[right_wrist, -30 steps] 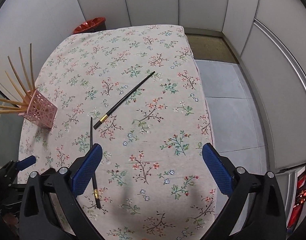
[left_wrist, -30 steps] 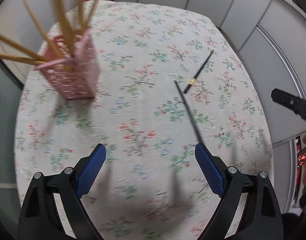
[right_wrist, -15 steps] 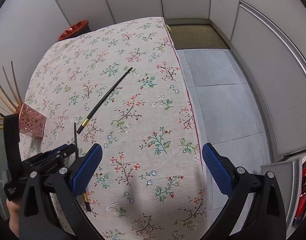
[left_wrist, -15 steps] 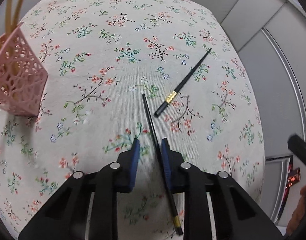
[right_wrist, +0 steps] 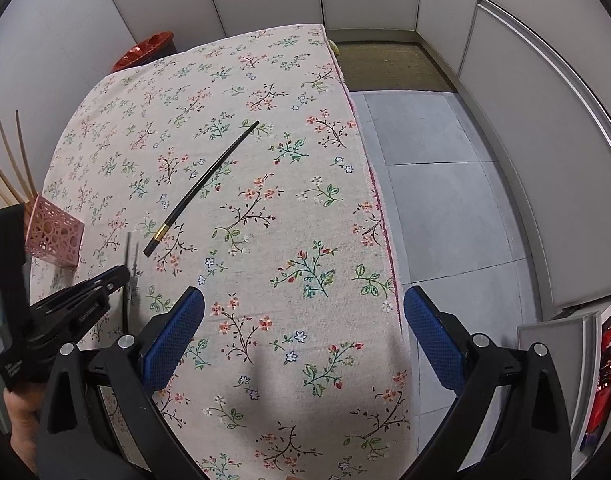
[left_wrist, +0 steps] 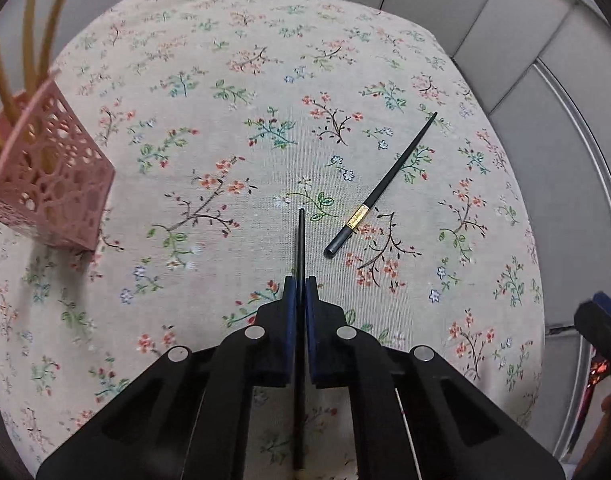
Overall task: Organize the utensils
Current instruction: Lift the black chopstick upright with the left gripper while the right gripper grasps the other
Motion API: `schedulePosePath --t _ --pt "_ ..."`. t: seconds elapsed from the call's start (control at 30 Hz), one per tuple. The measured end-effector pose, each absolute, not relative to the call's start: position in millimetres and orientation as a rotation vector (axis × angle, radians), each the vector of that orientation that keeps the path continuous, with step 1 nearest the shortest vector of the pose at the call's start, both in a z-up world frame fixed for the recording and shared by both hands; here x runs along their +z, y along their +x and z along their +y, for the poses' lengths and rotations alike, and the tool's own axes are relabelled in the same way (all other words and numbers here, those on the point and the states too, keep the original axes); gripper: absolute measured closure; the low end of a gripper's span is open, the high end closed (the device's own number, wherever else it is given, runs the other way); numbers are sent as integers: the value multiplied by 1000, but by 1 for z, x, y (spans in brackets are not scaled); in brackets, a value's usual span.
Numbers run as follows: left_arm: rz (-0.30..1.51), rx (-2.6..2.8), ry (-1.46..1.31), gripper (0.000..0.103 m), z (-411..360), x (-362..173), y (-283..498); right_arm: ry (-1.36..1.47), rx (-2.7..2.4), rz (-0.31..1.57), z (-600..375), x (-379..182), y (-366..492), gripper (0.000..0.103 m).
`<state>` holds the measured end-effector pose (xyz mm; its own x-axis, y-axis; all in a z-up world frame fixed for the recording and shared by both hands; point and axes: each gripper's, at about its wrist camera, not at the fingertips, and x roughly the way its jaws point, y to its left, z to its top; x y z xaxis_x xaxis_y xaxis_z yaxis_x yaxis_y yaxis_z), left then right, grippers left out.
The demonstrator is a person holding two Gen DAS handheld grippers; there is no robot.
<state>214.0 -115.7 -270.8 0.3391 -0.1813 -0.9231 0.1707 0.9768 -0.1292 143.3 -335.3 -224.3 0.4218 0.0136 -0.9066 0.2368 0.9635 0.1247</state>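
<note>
My left gripper is shut on a black chopstick that points forward between its blue pads, just above the floral tablecloth. A second black chopstick with a gold band lies on the cloth just to the right of it, also seen in the right wrist view as the gold-banded chopstick. A pink lattice holder with several wooden chopsticks stands at the left. My right gripper hangs open over the table's near right part, with nothing between its fingers. The left gripper shows there at the left.
The table's right edge drops to a grey tiled floor. A red bin stands behind the table's far corner. Grey panel walls close in at the back and right. A hand holds the left gripper's handle.
My left gripper has closed from wide open onto the black chopstick and lifted it slightly. The right gripper has drawn back a little and stays open.
</note>
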Motion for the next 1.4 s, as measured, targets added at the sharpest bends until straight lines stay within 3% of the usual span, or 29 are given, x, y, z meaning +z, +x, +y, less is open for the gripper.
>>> schedulePosePath --t 0.47,0.57,0.63,0.73,1.0,1.3,1.4 --pt "929 -327 155 98 -87 -179 146 299 -142 1101 -317 -228 179 8" --pt "899 -337 154 98 -76 -169 140 326 -129 1101 -311 -232 199 23" --pt "887 -346 157 98 -67 -165 137 374 -94 1120 -308 -239 216 41" --pt "871 -353 168 98 -55 -161 134 430 -83 1143 -304 -250 239 54" --pt "865 -359 135 98 -29 -157 135 391 -109 1151 -297 -271 296 67" --pt "858 -358 132 98 -27 -153 136 296 -159 1165 -293 -289 324 91" --pt "859 -357 127 98 -26 -154 136 277 -132 1157 -290 -290 313 93"
